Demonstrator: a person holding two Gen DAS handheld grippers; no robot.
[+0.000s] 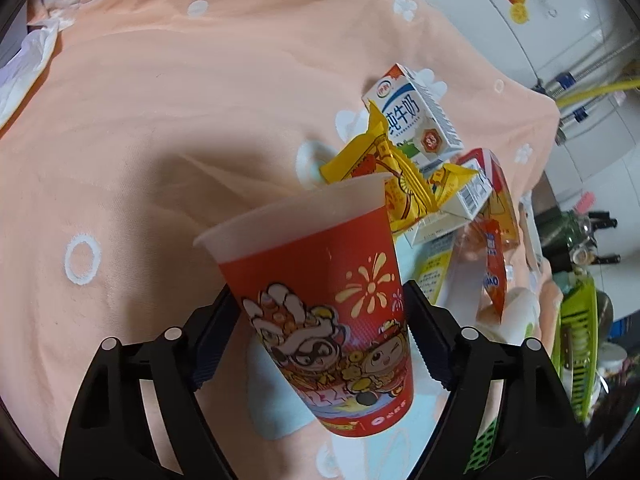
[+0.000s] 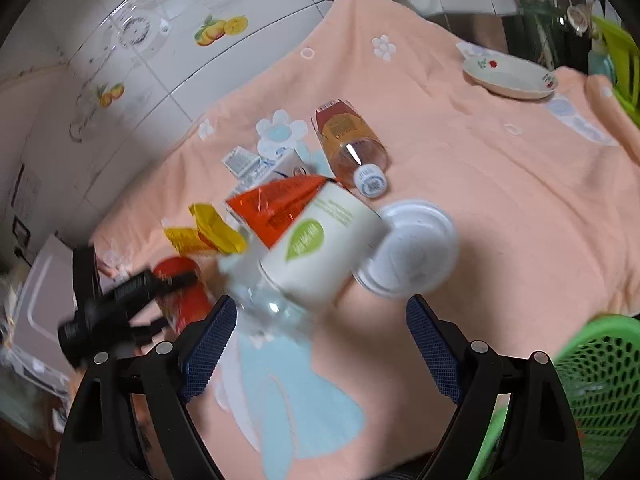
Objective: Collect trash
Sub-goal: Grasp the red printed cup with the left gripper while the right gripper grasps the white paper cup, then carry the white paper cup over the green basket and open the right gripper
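The left claw point(image 1: 320, 340) is clamped on a red cup point(image 1: 320, 300), tilted and lifted over the peach cloth point(image 1: 160, 120) covering the table. Just behind its rim lies the trash heap: two yellow wrappers point(image 1: 384, 160), one milk carton point(image 1: 416, 116) and a second carton point(image 1: 460, 200) touching them, with an orange wrapper point(image 1: 494, 268) beside.

The right claw point(image 2: 320, 344) stands apart, holding nothing. Ahead of it a white cup point(image 2: 324, 248) lies on its side, its lid point(image 2: 408, 248) just beside it and an orange wrapper point(image 2: 284, 204) against it. A bottle point(image 2: 348, 140) lies further back. One plate point(image 2: 508, 76) sits well apart at the far edge, and a green basket point(image 2: 600, 384) is near the right finger.
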